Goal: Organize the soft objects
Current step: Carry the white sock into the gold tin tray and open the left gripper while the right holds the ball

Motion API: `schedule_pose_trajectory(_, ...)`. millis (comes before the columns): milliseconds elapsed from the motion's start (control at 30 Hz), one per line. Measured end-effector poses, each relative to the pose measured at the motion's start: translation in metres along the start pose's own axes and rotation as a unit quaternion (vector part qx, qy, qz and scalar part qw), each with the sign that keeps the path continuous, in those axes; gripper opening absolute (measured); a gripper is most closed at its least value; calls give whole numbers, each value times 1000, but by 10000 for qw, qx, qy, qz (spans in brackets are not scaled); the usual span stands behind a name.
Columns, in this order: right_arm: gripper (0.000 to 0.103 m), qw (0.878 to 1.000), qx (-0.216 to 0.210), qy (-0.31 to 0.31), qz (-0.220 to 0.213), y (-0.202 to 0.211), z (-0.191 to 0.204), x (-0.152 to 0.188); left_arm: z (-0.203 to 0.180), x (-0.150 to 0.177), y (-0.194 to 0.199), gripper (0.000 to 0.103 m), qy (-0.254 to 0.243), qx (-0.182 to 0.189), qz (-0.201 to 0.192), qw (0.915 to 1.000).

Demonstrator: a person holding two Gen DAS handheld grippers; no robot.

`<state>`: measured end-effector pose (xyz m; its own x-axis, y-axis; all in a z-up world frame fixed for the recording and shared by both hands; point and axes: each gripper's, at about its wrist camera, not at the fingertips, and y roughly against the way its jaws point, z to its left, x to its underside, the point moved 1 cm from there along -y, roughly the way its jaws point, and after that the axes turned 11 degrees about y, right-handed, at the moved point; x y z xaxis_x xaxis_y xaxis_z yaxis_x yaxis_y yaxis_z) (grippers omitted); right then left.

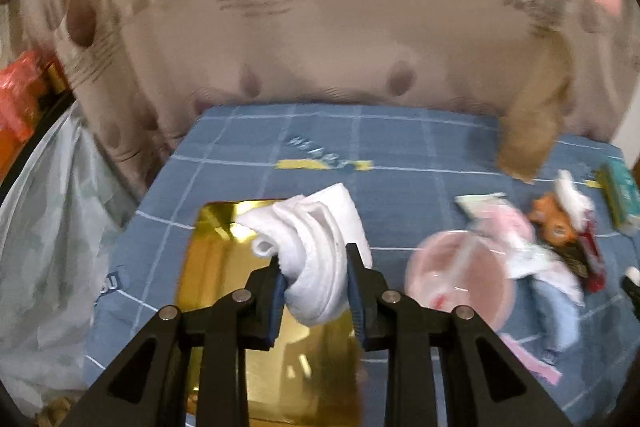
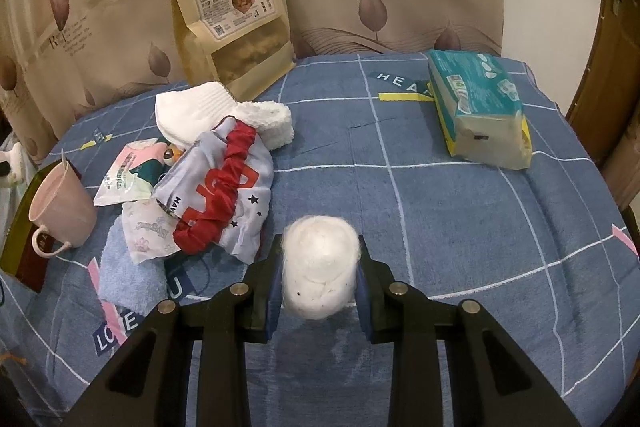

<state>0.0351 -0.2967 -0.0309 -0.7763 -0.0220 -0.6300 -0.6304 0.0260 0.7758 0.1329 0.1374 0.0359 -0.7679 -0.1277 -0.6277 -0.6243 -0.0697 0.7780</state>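
Note:
My left gripper (image 1: 314,277) is shut on a folded white cloth (image 1: 316,243), held above a shiny gold tray (image 1: 224,267) on the blue checked table cover. In the right wrist view my right gripper (image 2: 320,275) is shut on a white fluffy ball (image 2: 320,267) just over the blue cover. A heap of soft things lies to its left: a white sock (image 2: 192,111), a fluffy white cloth (image 2: 272,123), a grey pouch with a red scrunched band (image 2: 224,187) and a light blue towel (image 2: 128,275). The left wrist view is blurred.
A pink mug (image 2: 60,203) stands at the left beside the gold tray's edge (image 2: 20,227). A kraft snack bag (image 2: 236,15) leans on the curtain at the back. A teal tissue pack (image 2: 476,103) lies at the far right. Small wipe packets (image 2: 124,175) sit in the heap.

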Motion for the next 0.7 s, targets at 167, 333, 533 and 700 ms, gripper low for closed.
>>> schedule_pose_trajectory(167, 28, 10000, 72, 28, 26, 0, 1, 1, 33, -9, -41, 27, 129, -414, 324, 9985)
schedule_pose_trajectory(333, 28, 9999, 140, 38, -19, 3, 2, 1, 52, -13, -74, 27, 287, -615, 586, 9960)
schedule_pose_trajectory(533, 28, 9998, 175, 30, 6, 2, 2, 2, 61, -16, -97, 31, 333, -722, 797, 9936)
schedule_pose_trajectory(700, 28, 9998, 169, 39, 5, 2, 3, 2, 61, -15, -104, 38, 257, -894, 858, 9920)
